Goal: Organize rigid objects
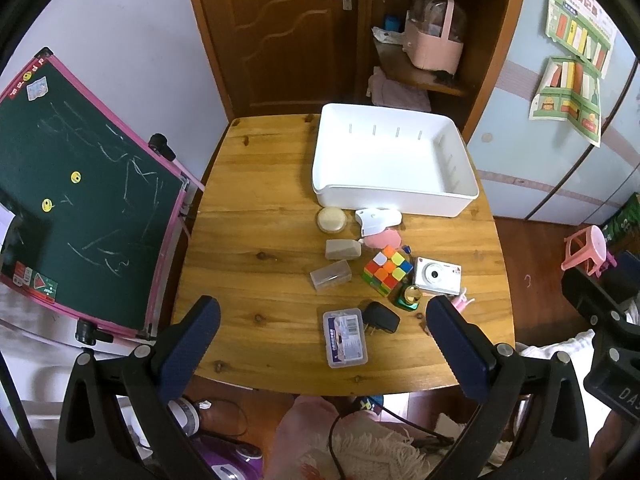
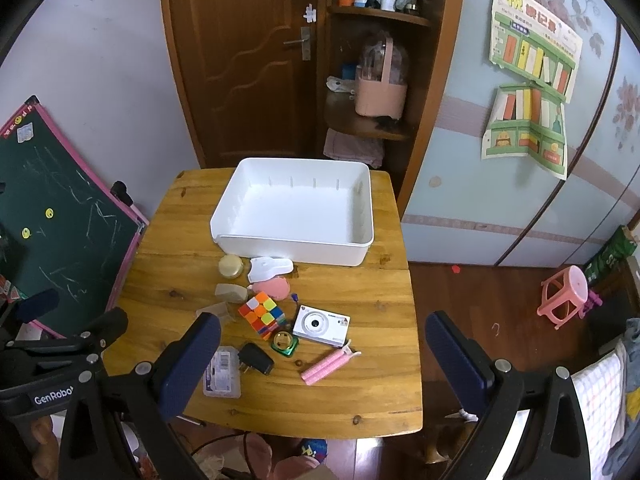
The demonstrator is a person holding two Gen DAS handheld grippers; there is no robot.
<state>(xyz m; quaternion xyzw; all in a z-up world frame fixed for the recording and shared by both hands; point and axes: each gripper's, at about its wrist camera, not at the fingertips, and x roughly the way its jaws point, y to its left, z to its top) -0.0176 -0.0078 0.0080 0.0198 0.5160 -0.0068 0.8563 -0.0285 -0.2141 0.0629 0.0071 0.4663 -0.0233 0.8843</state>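
Observation:
An empty white bin (image 1: 394,160) (image 2: 296,212) stands at the far side of the wooden table (image 1: 256,216) (image 2: 384,312). In front of it lie a colour cube (image 1: 387,270) (image 2: 262,314), a white camera (image 1: 437,276) (image 2: 321,325), a black charger (image 1: 380,317) (image 2: 255,359), a clear labelled case (image 1: 345,337) (image 2: 222,372), a green-gold cap (image 1: 411,297) (image 2: 285,343), a pink clip (image 2: 326,366), a round tin (image 1: 331,219) (image 2: 231,266) and a white clip (image 1: 376,220) (image 2: 269,268). My left gripper (image 1: 320,346) and my right gripper (image 2: 322,364) are both open and empty above the table's near edge.
A green chalkboard (image 1: 80,196) (image 2: 60,216) leans at the table's left side. A door and shelves with a pink basket (image 1: 434,40) (image 2: 380,92) stand behind. A pink stool (image 1: 586,248) (image 2: 564,296) sits on the floor at the right.

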